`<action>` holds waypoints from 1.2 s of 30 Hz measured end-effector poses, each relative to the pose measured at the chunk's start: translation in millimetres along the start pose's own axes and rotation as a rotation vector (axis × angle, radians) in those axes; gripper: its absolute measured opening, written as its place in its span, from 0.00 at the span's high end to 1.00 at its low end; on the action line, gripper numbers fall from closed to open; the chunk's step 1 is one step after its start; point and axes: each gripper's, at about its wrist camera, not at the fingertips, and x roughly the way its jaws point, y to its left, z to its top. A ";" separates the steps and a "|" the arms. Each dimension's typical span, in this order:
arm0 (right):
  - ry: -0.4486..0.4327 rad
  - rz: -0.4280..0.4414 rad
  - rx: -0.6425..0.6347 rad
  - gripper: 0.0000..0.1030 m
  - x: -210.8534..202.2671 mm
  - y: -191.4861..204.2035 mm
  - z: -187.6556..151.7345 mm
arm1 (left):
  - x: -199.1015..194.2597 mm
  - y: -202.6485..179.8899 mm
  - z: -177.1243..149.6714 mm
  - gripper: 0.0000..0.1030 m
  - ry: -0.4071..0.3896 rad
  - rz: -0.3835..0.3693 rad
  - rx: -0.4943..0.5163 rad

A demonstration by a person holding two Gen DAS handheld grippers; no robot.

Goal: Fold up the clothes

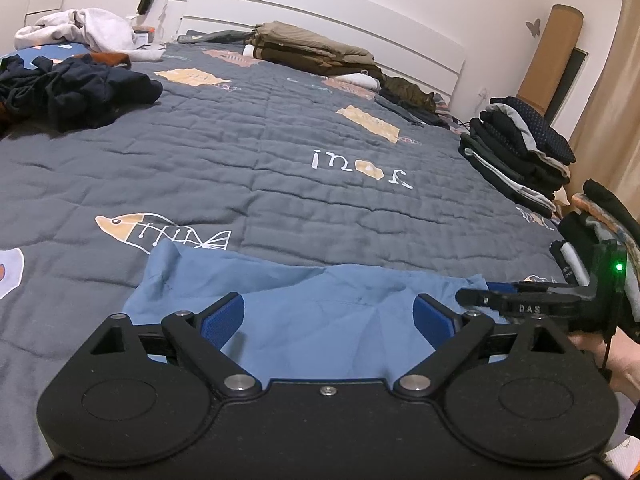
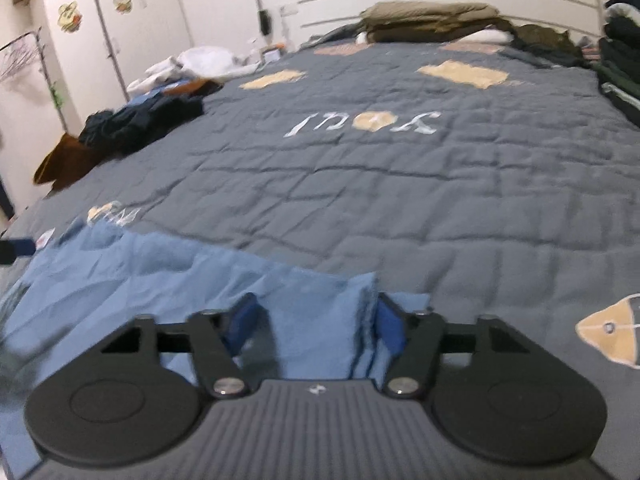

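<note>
A light blue garment [image 1: 320,312] lies on the grey quilt at the near edge of the bed; it also shows in the right wrist view [image 2: 168,280]. My left gripper [image 1: 328,316] is open, its blue pads wide apart over the cloth. My right gripper [image 2: 316,320] is open over the garment's right corner, with cloth between the pads but not pinched. The right gripper also shows at the garment's right edge in the left wrist view [image 1: 480,300]. A tip of the left gripper [image 2: 16,249] shows at the far left of the right wrist view.
Grey quilted bedspread [image 1: 280,160] with fish prints. A heap of dark clothes [image 1: 72,88] lies at the far left, white clothes [image 1: 80,28] behind. Folded stacks [image 1: 520,152] stand at the right edge. Brown folded bedding [image 1: 316,48] and a cat [image 1: 412,96] lie by the headboard.
</note>
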 end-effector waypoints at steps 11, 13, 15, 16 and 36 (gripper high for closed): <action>-0.059 -0.016 0.101 0.97 -11.6 -17.1 3.3 | -1.6 2.0 1.0 0.11 -0.009 0.014 -0.002; -0.086 -0.012 0.123 0.97 -17.7 -19.9 6.2 | -3.1 3.5 2.2 0.11 -0.015 0.019 -0.002; -0.102 -0.016 0.132 0.97 -22.3 -21.2 8.1 | -5.4 6.0 4.5 0.11 -0.024 0.024 -0.003; -0.104 -0.021 0.138 0.97 -23.7 -22.2 8.7 | -6.6 7.7 6.2 0.11 -0.028 0.028 -0.004; -0.032 -0.029 0.220 0.96 -15.4 -35.8 0.7 | 34.4 81.9 31.2 0.61 0.070 0.151 0.034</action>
